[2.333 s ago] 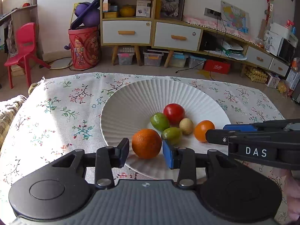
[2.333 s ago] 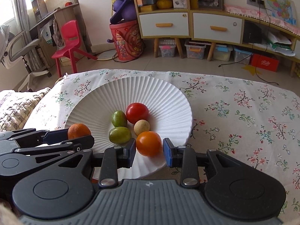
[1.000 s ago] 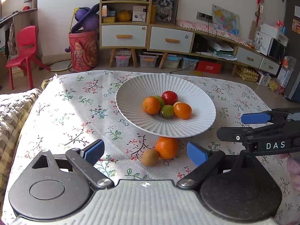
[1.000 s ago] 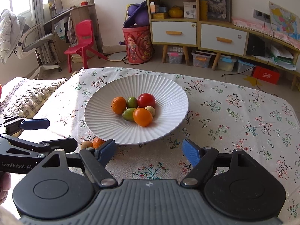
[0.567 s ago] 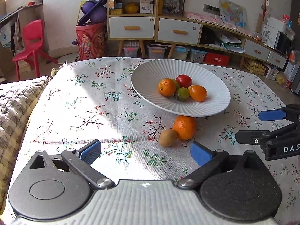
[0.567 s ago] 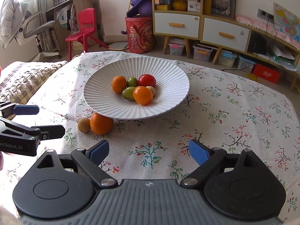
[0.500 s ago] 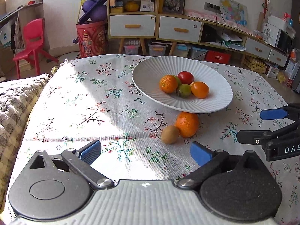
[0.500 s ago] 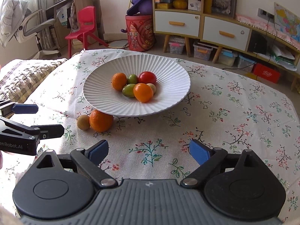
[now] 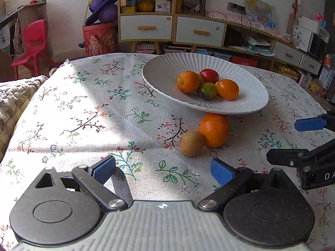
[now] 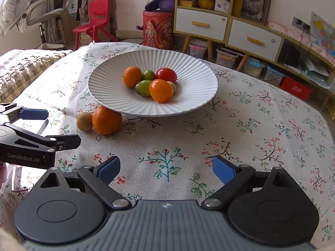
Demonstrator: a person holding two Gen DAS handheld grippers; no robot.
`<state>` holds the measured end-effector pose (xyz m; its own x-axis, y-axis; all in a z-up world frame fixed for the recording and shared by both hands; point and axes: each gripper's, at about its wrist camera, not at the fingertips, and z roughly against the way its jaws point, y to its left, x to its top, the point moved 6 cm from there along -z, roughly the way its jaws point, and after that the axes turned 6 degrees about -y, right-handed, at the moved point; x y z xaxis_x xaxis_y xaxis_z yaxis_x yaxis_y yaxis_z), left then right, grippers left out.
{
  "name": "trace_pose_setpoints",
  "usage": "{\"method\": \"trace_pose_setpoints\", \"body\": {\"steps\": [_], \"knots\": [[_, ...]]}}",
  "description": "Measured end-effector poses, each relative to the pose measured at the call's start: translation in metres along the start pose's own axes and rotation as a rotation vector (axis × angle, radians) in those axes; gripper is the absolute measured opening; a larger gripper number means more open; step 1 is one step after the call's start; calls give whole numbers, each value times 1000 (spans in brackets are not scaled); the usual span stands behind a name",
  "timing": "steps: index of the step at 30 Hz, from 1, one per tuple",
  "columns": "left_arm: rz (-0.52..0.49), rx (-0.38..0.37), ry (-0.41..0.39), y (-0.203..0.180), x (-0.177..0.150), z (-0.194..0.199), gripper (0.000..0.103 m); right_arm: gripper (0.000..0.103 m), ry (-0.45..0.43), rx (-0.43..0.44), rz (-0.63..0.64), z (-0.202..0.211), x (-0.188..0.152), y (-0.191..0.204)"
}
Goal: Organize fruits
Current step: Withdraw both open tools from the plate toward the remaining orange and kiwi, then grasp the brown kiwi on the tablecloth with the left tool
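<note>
A white ribbed plate (image 9: 163,75) (image 10: 194,100) holds several fruits: a small orange (image 9: 188,81) (image 10: 132,76), a red tomato (image 9: 209,75) (image 10: 166,74), green fruits (image 10: 143,87) and an orange tomato (image 9: 227,89) (image 10: 161,90). A large orange (image 9: 214,130) (image 10: 106,120) and a brown kiwi (image 9: 192,143) (image 10: 84,121) lie on the cloth by the plate's near edge. My left gripper (image 9: 162,170) is open and empty, short of the kiwi. My right gripper (image 10: 165,170) is open and empty, back from the plate.
The table carries a floral cloth (image 9: 88,108) (image 10: 261,125). A quilted cushion (image 9: 14,96) lies at the left edge. Beyond are a red chair (image 10: 95,18), a red bin (image 10: 158,29) and a drawer cabinet (image 9: 173,27).
Both grippers let go of their fruits in the plate, opened wide and drew back. The left gripper has since come lower and closer to the kiwi and large orange.
</note>
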<state>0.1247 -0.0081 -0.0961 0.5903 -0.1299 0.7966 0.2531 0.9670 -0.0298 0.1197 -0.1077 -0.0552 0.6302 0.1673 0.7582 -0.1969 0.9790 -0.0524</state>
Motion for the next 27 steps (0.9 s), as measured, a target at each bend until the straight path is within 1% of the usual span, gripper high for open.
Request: {"method": "trace_pose_setpoints", "body": {"steps": [2, 4, 5, 7, 8, 10, 11, 13, 14, 16, 17, 18, 22, 27], "knots": [[-6, 0, -7, -2, 1, -2, 78, 94, -2, -3, 6, -2, -1, 1], [-14, -5, -12, -5, 3, -3, 68, 94, -2, -5, 13, -3, -2, 2], [-15, -15, -14, -6, 5, -4, 65, 94, -2, -5, 16, -4, -2, 3], [-8, -35, -16, -9, 7, -4, 56, 94, -2, -3, 19, -4, -2, 4], [-6, -45, -18, -11, 8, -5, 54, 94, -2, -2, 18, -4, -2, 5], [-16, -55, -21, -13, 10, -6, 43, 94, -1, 1, 17, -5, -2, 6], [-24, -57, -22, -14, 10, -7, 40, 94, 1, 0, 17, -5, -2, 6], [-35, -63, -24, -15, 11, -8, 30, 94, 2, -2, 19, -6, -2, 7], [-37, -69, -25, -15, 12, -8, 28, 94, 1, -3, 22, -6, -2, 7], [-38, -80, -23, -15, 13, -8, 17, 94, 1, -3, 27, -7, -3, 8], [-37, -88, -22, -15, 13, -8, 14, 94, 1, -1, 29, -8, -3, 9], [-34, -98, -20, -15, 13, -7, 7, 94, 1, 0, 31, -8, -3, 10], [-29, -95, -16, -13, 14, -5, 6, 94, -4, 18, 36, -10, -1, 16], [-12, -66, -9, -1, 15, -2, 6, 93, -6, 52, 37, -14, 2, 28]]}}
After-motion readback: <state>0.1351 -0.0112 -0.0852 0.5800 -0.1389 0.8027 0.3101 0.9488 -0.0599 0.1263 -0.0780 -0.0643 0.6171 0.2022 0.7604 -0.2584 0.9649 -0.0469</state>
